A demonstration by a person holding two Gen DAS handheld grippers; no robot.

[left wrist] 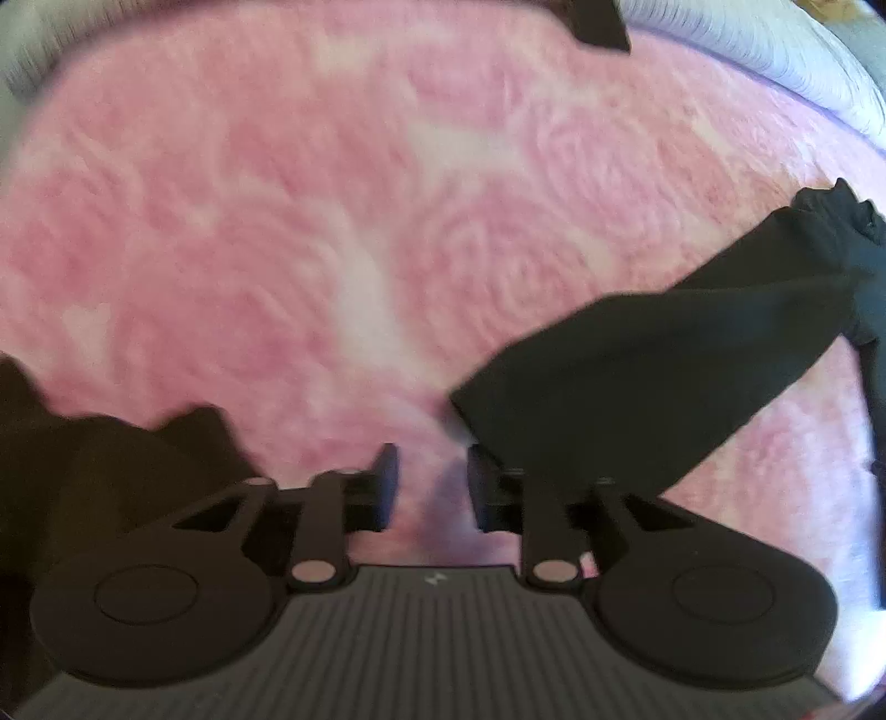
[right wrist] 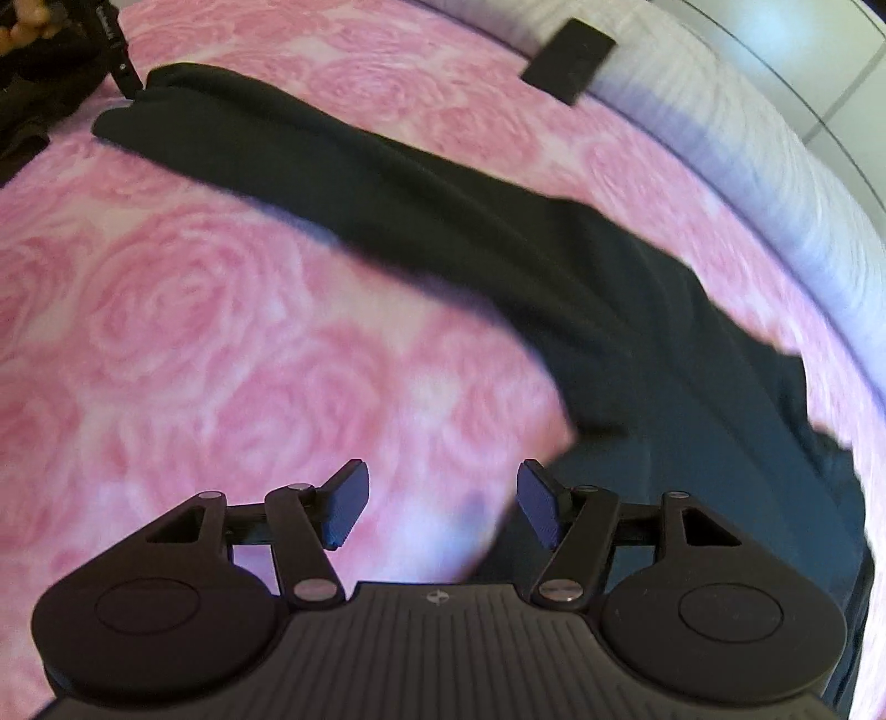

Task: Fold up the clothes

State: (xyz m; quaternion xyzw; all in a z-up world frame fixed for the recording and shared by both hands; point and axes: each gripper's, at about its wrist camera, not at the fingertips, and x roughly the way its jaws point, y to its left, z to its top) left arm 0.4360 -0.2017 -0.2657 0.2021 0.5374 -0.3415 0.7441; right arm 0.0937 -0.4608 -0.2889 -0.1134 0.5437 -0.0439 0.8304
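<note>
A black garment (right wrist: pixel 498 243) lies on a pink rose-patterned bedspread (right wrist: pixel 221 332). One long leg or sleeve stretches from the upper left down to the lower right in the right wrist view. My right gripper (right wrist: pixel 443 509) is open and empty, just left of the garment's wide part. In the left wrist view a narrow end of the garment (left wrist: pixel 653 376) lies at the right, with its corner by my right finger. My left gripper (left wrist: pixel 432 487) is open with a narrow gap and nothing between the fingers. More dark cloth (left wrist: pixel 83 471) lies at the lower left.
A small black rectangular object (right wrist: pixel 570 58) lies at the bedspread's far edge, also in the left wrist view (left wrist: pixel 598 22). A white ribbed mattress edge (right wrist: pixel 747 183) runs along the right. The left hand-held gripper (right wrist: pixel 50 61) shows at the upper left of the right wrist view.
</note>
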